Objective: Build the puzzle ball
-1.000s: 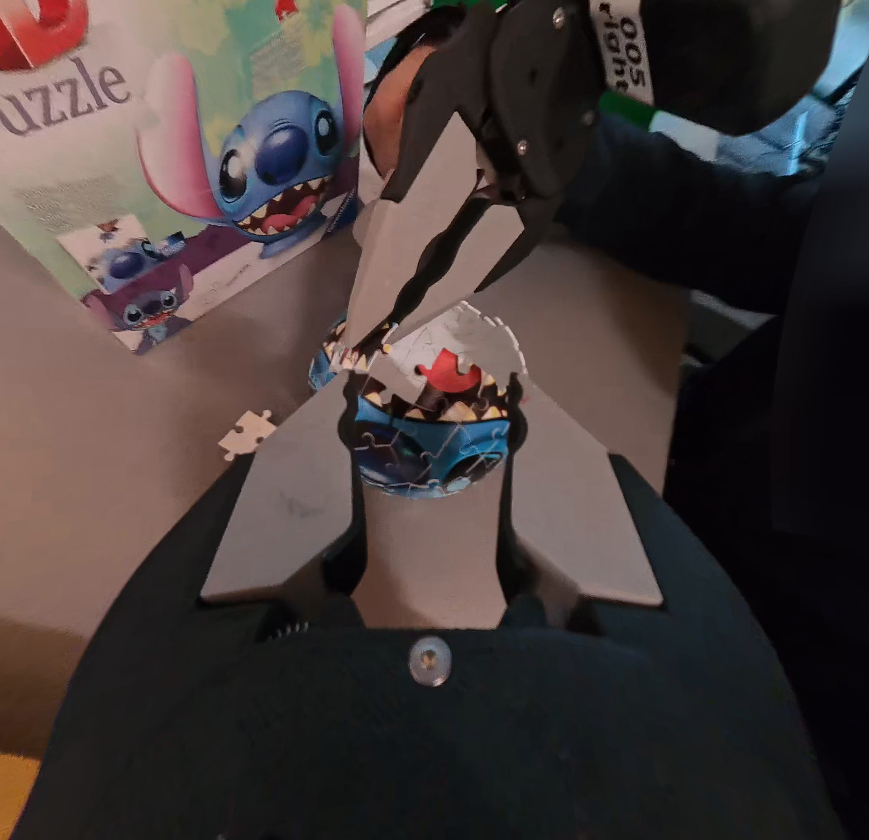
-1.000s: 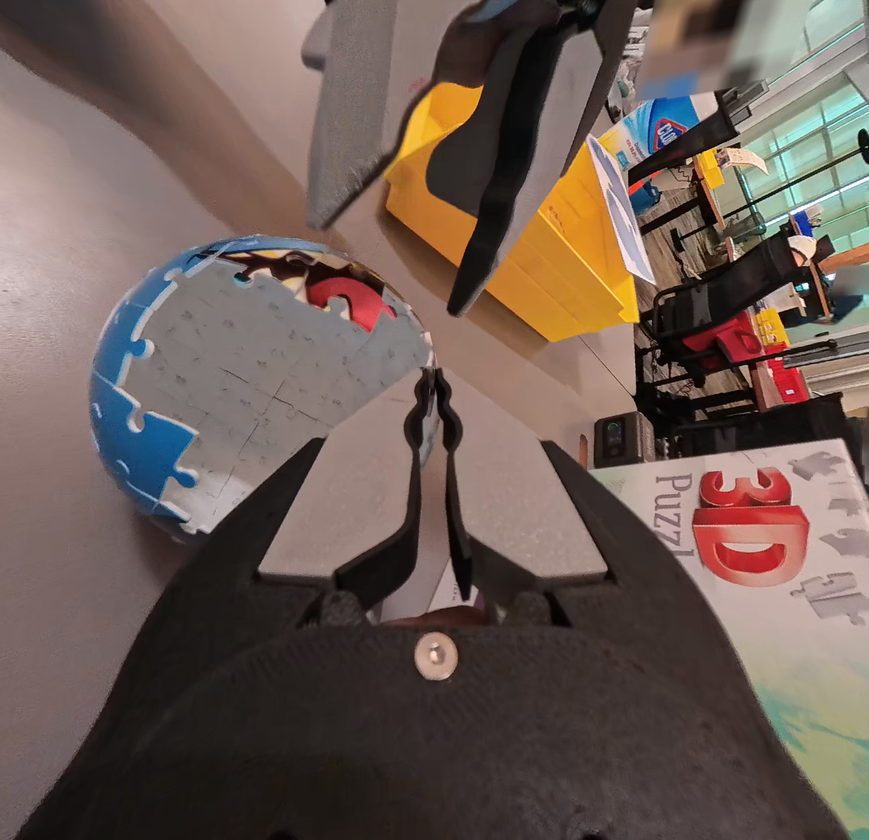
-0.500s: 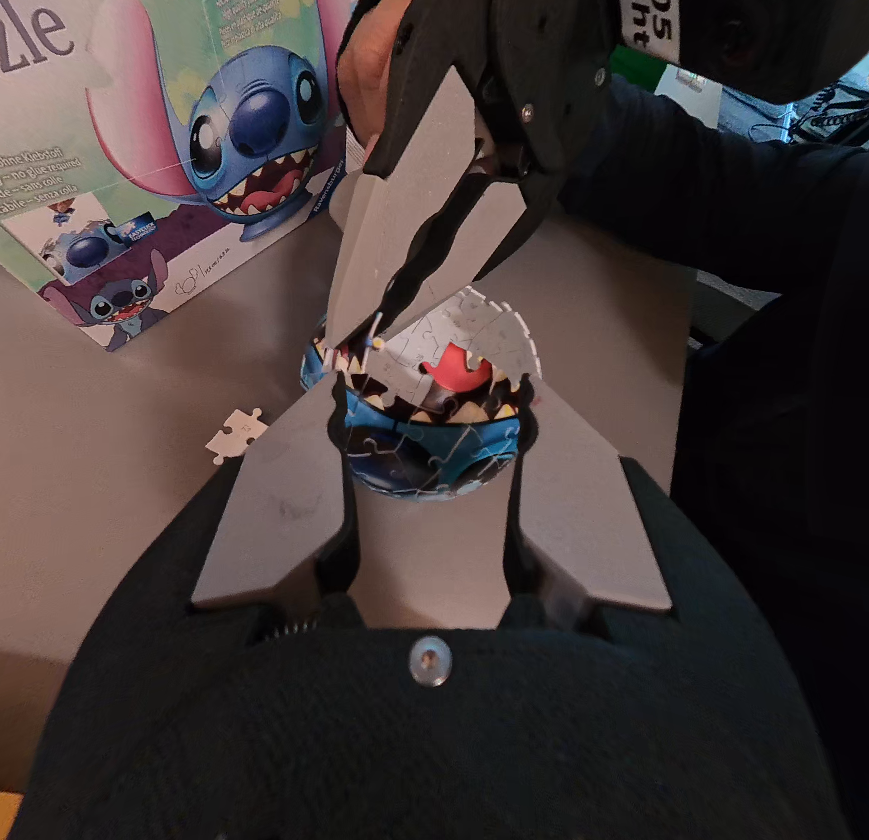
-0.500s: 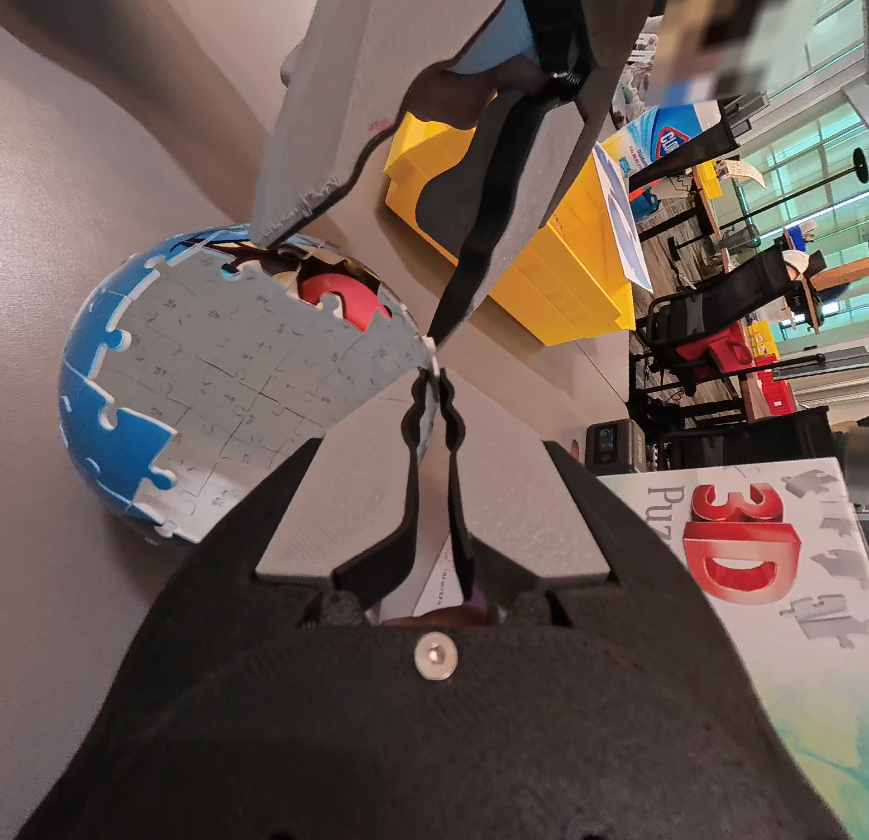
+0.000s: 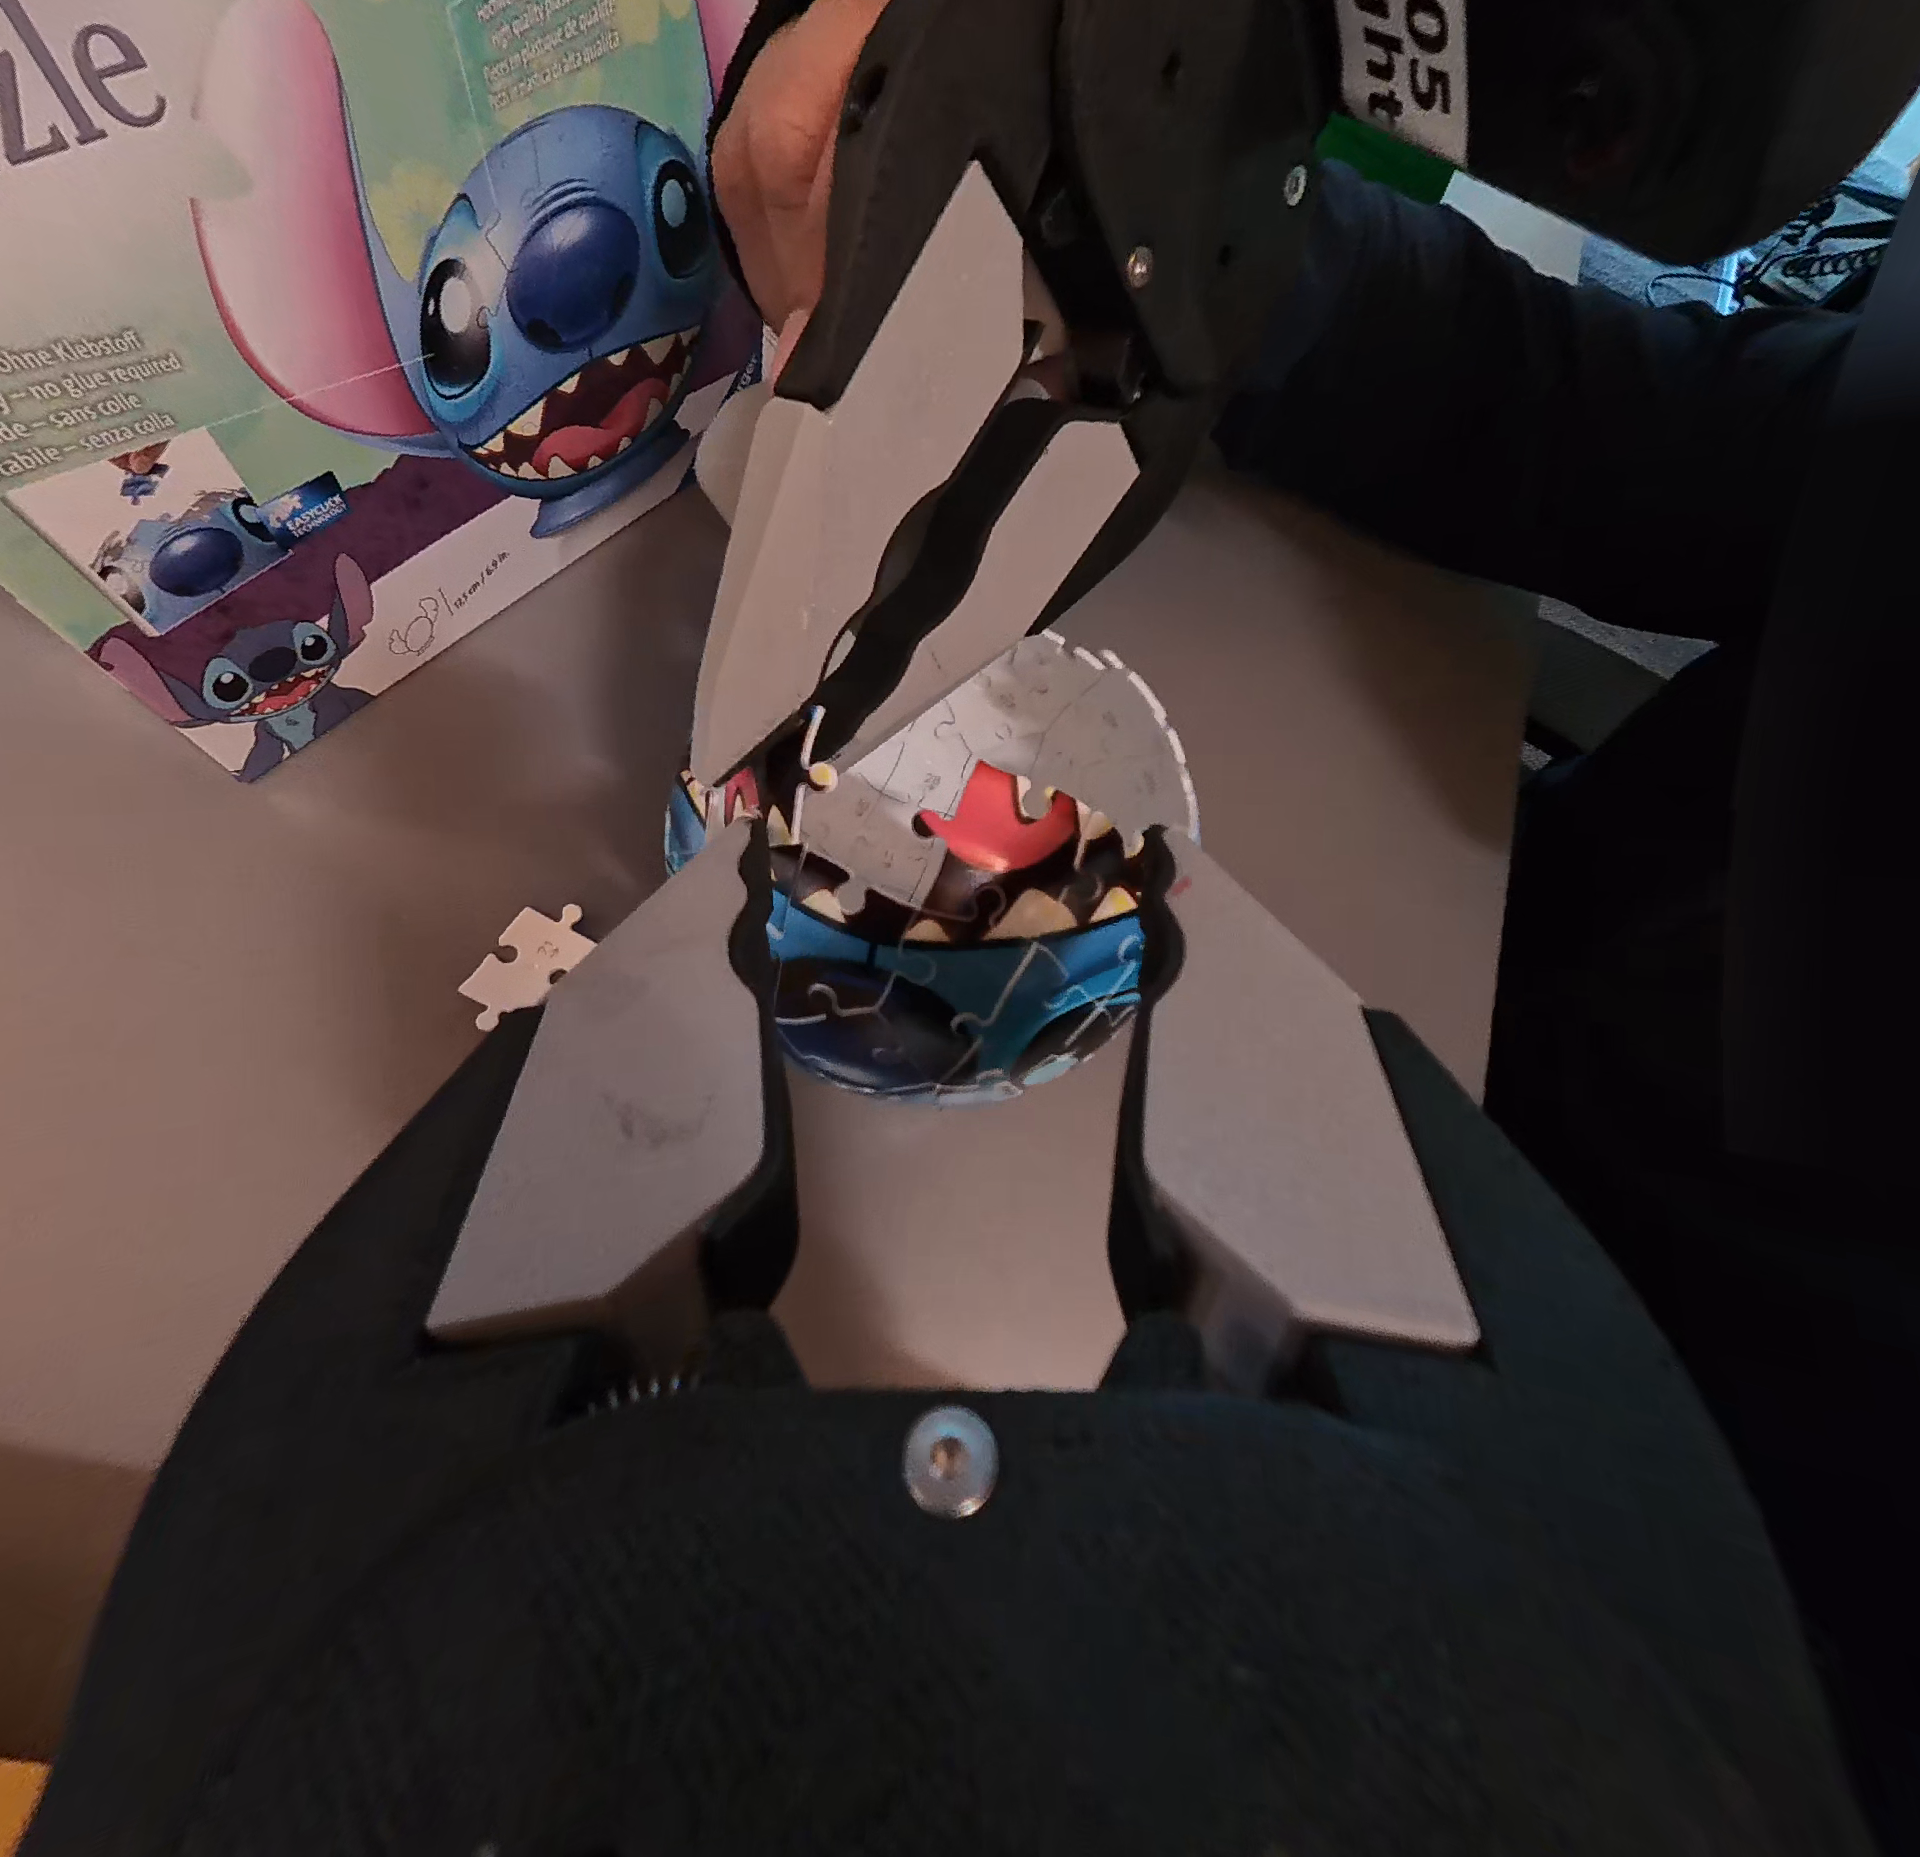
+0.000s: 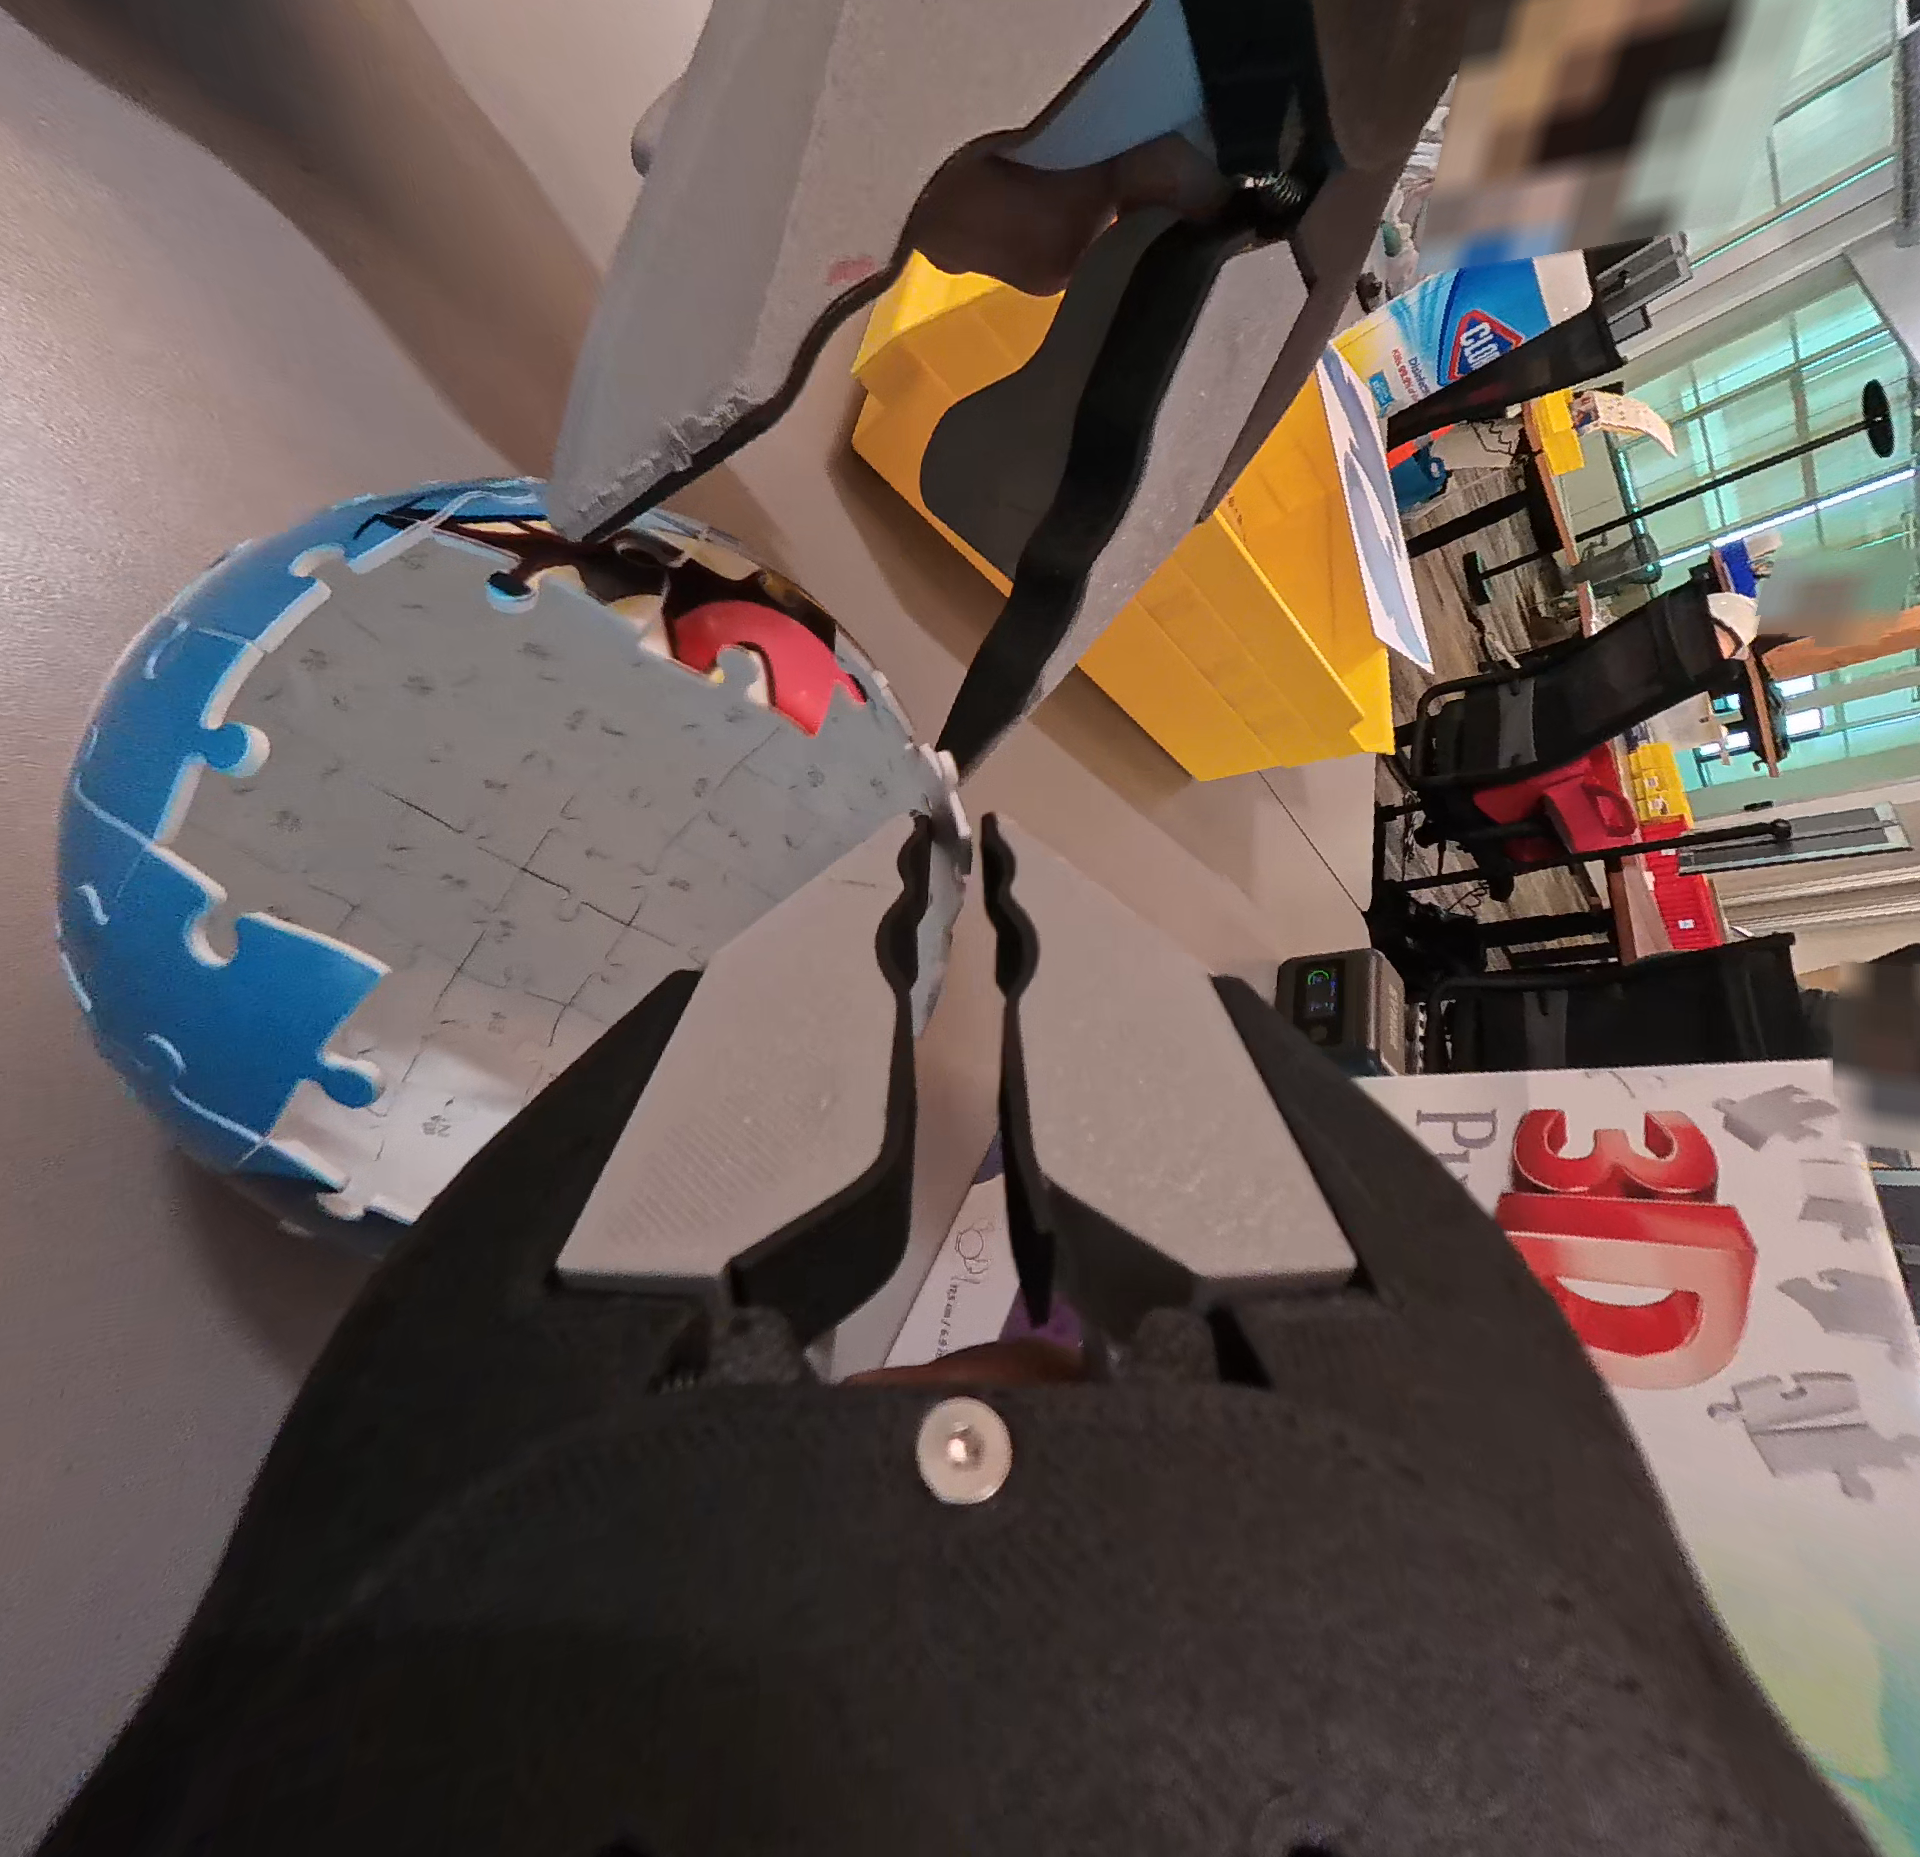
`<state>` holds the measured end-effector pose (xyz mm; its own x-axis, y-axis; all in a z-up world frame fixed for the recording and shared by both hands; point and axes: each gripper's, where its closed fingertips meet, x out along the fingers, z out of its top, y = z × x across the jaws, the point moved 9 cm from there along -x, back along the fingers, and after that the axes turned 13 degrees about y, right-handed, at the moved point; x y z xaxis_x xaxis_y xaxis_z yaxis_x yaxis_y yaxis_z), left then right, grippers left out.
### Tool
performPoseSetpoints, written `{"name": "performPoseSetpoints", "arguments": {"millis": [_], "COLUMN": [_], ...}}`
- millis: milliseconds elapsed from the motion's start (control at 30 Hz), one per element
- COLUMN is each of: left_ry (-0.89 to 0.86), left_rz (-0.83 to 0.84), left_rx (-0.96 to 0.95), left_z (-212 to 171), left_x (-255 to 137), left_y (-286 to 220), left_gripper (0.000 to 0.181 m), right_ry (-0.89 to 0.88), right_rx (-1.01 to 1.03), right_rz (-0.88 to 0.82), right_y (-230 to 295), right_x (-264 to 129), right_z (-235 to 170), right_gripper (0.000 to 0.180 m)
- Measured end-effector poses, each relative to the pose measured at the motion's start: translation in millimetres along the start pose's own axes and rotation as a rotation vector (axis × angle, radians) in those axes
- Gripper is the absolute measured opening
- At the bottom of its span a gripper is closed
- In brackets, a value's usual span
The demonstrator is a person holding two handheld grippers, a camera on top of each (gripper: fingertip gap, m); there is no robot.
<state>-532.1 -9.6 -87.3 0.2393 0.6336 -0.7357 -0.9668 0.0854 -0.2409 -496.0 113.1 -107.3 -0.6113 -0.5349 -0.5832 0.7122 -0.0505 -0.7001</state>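
The left gripper (image 5: 951, 862) is spread fairly wide, its two flat grey fingers sitting on either side of the puzzle ball (image 5: 935, 934) and touching its rim, so it looks like it's bracing the thing. The right gripper (image 6: 948, 841) is nearly closed, pinching a thin white puzzle piece (image 6: 951, 831) edge-on right at the ball's open rim (you can see the little knob of it poking out between the black wavy tips). The ball sits on a smooth, matte brownish-grey desk (image 5: 260, 924), and it's a half-built sphere: glossy blue curved pieces outside, pale grey backs inside, and a red bit (image 6: 758, 664) showing through the gap. One loose white piece (image 5: 525, 960) lies flat on the desk just beside the left finger. A glossy cardboard puzzle box (image 5: 312, 301) with a blue cartoon creature stands behind. Farther out there's a yellow plastic bin (image 6: 1247, 602), a black chair (image 6: 1558, 706), and big windows at the far side.
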Motion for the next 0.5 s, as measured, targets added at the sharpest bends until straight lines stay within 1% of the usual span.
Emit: {"name": "performPoseSetpoints", "arguments": {"millis": [167,267,400,500], "left_ry": [-0.004,-0.016,-0.014,-0.007], "left_rz": [-0.006,-0.013,-0.016,-0.019], "left_rx": [-0.005,-0.019,-0.035,-0.046], "left_z": [-1,-2,-5,-5], "left_x": [0,-3,-3,-1], "left_y": [1,4,9,12], "left_gripper": [0.068,0.065,0.063,0.065], "right_ry": [-0.005,-0.002,0.003,0.000], "right_rx": [-0.014,-0.019,-0.016,-0.006], "right_rz": [-0.012,0.005,0.004,0.013], "right_y": [0,0,0,0], "right_x": [1,2,4,3], "right_z": [-1,-1,-1,-1], "right_gripper": [0.007,0.000,0.000,0.000]}}
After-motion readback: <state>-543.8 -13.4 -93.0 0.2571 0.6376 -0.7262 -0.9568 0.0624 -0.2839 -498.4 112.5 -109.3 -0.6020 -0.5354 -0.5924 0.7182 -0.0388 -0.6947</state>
